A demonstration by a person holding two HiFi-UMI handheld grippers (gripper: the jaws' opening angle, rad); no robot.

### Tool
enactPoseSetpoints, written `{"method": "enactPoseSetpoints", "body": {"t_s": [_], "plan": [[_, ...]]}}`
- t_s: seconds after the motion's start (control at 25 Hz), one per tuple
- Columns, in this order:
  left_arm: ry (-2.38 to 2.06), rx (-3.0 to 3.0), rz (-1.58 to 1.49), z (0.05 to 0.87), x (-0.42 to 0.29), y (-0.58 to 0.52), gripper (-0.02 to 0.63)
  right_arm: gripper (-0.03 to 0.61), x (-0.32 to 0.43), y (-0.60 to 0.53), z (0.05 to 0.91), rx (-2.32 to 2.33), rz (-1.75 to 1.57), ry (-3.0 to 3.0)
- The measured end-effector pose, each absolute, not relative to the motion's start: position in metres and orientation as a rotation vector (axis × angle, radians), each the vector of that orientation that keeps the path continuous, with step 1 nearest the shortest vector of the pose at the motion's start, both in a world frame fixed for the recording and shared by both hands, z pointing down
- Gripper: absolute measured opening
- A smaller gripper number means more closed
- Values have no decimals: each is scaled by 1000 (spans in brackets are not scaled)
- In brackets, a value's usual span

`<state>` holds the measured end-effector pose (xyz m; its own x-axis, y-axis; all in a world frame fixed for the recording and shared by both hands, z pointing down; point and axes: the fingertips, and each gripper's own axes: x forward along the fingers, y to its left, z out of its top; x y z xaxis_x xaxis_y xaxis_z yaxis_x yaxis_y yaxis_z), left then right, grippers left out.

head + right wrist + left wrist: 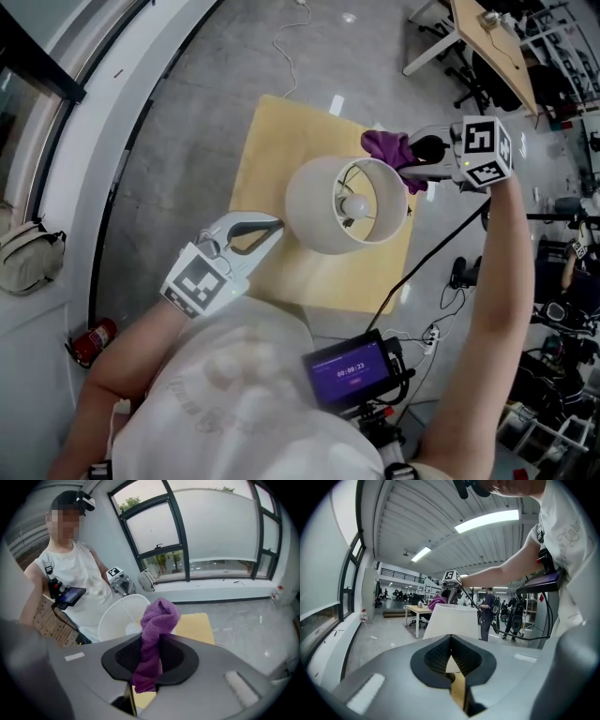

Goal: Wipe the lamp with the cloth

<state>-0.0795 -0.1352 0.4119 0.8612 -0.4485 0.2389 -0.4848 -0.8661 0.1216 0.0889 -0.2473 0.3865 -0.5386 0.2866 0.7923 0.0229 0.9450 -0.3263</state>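
Note:
The lamp point(323, 211) has a white drum shade and stands on a small yellow table point(267, 141); its bulb point(354, 204) shows through the open top. My right gripper point(405, 159) is shut on a purple cloth point(386, 146) at the far right rim of the shade. The right gripper view has the cloth point(157, 630) bunched between the jaws, above the shade point(119, 616). My left gripper point(277, 225) sits just left of the shade, its jaws shut with nothing between them. In the left gripper view the shade point(452, 620) stands close ahead, with the cloth point(437, 601) behind its top edge.
A white cable point(286, 47) lies on the grey floor beyond the table. A curved window wall runs along the left, with a red extinguisher point(92, 339) at its foot. Desks and chairs point(487, 42) stand at the far right. A small screen point(352, 373) hangs on the person's chest.

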Motion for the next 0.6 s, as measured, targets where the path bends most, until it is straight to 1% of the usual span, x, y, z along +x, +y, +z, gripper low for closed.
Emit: {"method": "enactPoseSetpoints", "body": {"t_s": [0.12, 0.28, 0.44, 0.6], "plan": [[-687, 2869, 290, 410, -79, -129, 0, 97, 94, -244, 372, -82, 320, -2242], [-632, 2896, 283, 407, -83, -127, 0, 98, 113, -250, 359, 256, 210, -2343], [-578, 2910, 273, 405, -87, -122, 0, 100, 140, -237, 361, 620, 112, -2269], [-510, 2913, 259, 408, -94, -115, 0, 100, 147, -196, 375, 863, 108, -2189]]}}
